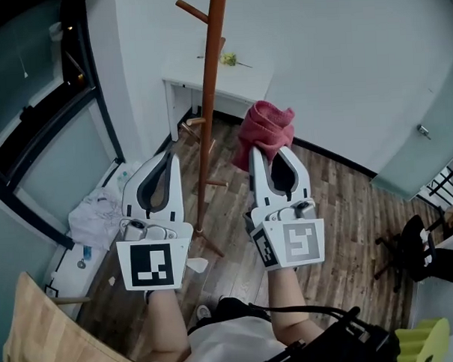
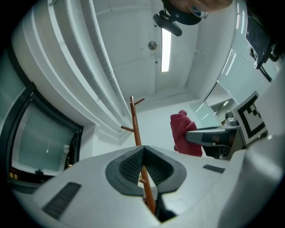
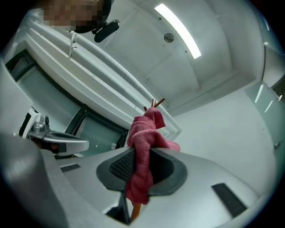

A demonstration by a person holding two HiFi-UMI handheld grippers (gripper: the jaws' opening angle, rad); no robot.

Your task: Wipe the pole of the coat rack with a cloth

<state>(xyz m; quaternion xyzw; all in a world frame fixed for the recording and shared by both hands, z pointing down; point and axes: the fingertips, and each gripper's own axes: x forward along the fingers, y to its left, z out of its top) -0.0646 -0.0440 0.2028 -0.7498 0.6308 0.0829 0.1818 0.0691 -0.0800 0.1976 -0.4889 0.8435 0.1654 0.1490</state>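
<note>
The coat rack's brown wooden pole [image 1: 206,102] rises from the plank floor between my two grippers, with short pegs near its top and foot. My right gripper [image 1: 270,150] is shut on a bunched red cloth [image 1: 265,126], held just right of the pole and apart from it. In the right gripper view the cloth [image 3: 144,147] hangs through the jaws and hides most of the pole. My left gripper [image 1: 171,158] stands left of the pole, shut, with nothing in it. In the left gripper view the pole [image 2: 134,127] and cloth [image 2: 182,133] show beyond its closed tips [image 2: 142,150].
A white desk [image 1: 207,72] stands against the wall behind the rack. White crumpled material [image 1: 93,216] lies on the floor by the dark-framed window at left. A black chair [image 1: 409,251] is at right, a pale wooden board [image 1: 38,335] at lower left.
</note>
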